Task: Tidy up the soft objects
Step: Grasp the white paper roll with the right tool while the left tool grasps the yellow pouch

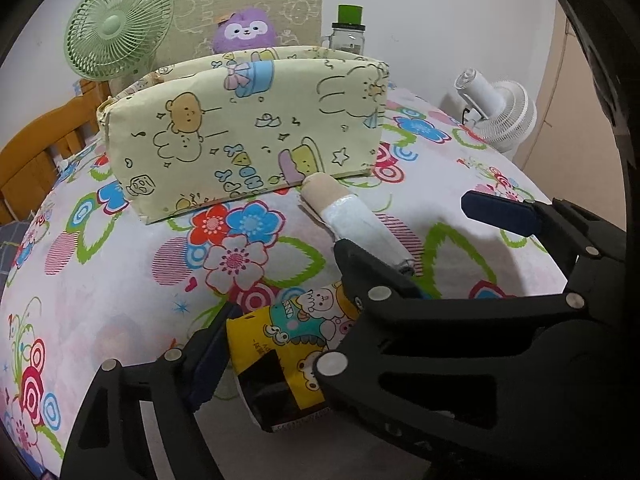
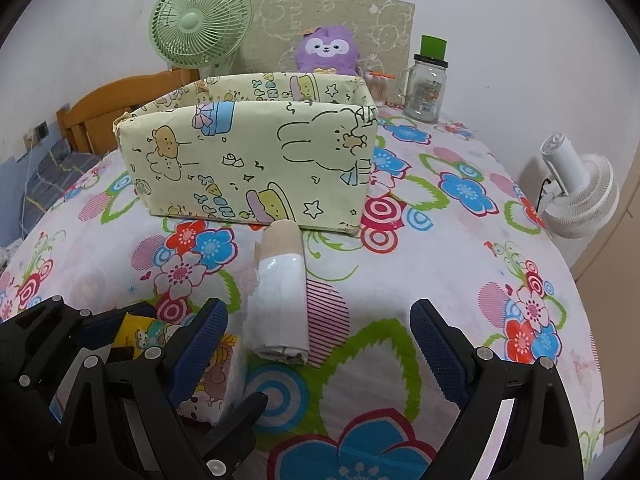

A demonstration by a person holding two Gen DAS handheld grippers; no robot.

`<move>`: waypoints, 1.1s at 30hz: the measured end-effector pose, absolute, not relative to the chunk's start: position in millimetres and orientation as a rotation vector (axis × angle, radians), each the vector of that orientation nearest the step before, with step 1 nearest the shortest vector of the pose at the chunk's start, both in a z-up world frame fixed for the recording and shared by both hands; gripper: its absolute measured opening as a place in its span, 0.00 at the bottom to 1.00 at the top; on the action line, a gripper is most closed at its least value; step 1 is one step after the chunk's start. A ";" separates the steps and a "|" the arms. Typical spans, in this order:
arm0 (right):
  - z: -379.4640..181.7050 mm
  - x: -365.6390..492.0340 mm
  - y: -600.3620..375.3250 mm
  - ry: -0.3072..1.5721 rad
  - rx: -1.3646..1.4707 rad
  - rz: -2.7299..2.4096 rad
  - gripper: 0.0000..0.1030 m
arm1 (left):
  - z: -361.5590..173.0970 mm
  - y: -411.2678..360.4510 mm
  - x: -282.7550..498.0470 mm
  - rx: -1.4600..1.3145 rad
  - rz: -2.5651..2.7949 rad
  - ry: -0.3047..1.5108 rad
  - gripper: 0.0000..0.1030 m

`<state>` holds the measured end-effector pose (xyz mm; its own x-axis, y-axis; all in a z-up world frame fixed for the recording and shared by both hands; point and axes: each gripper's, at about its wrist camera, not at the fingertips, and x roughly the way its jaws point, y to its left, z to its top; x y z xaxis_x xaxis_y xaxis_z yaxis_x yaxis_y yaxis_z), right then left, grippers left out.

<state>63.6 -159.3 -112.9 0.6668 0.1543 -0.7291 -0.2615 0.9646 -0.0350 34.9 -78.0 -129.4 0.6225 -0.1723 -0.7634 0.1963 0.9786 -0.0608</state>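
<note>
A yellow cartoon-print tissue pack [image 1: 288, 344] sits between the jaws of my left gripper [image 1: 296, 320], which is shut on it low over the flowered bedspread; it also shows in the right wrist view [image 2: 216, 376]. A rolled beige and white cloth [image 2: 282, 292] lies ahead, its far end against the open pale-yellow cartoon-print box [image 2: 256, 160]. My right gripper [image 2: 320, 332] is open and empty, with the roll's near end just ahead between its blue fingers [image 2: 436, 348]. In the left wrist view the roll [image 1: 356, 220] and the box [image 1: 244, 128] lie ahead, and the right gripper's finger [image 1: 500, 208] shows at right.
A purple plush toy [image 2: 326, 50], a green fan [image 2: 200, 20] and a glass jar with a green lid [image 2: 428, 84] stand behind the box. A white fan [image 2: 580, 196] stands at the bed's right edge. A wooden bed frame [image 2: 116, 108] is at the left.
</note>
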 end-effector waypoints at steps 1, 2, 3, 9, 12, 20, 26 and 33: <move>-113.0 64.7 -158.9 0.809 -0.138 0.236 0.92 | -129.3 -76.1 36.0 0.027 -0.208 0.874 0.82; -113.1 66.2 -158.1 0.811 -0.134 0.239 0.92 | -128.5 -73.9 35.7 0.025 -0.205 0.874 0.82; -113.3 67.5 -157.1 0.811 -0.131 0.240 0.92 | -128.4 -71.8 37.0 0.023 -0.202 0.875 0.82; -112.4 75.3 -146.1 0.804 -0.132 0.251 0.92 | -127.0 -61.6 43.2 0.023 -0.175 0.874 0.82; -110.6 79.7 -141.1 0.796 -0.139 0.252 0.92 | -126.9 -54.8 48.7 0.019 -0.144 0.877 0.82; -117.8 99.2 -143.0 0.838 -0.098 0.226 0.92 | -127.3 -36.8 65.1 0.006 -0.086 0.879 0.82; -125.4 113.4 -143.8 0.890 -0.079 0.222 0.91 | -130.1 -32.7 74.0 0.033 -0.060 0.877 0.82; -126.5 121.3 -140.6 0.950 -0.074 0.200 0.86 | -130.0 -29.2 82.6 0.040 -0.066 0.899 0.82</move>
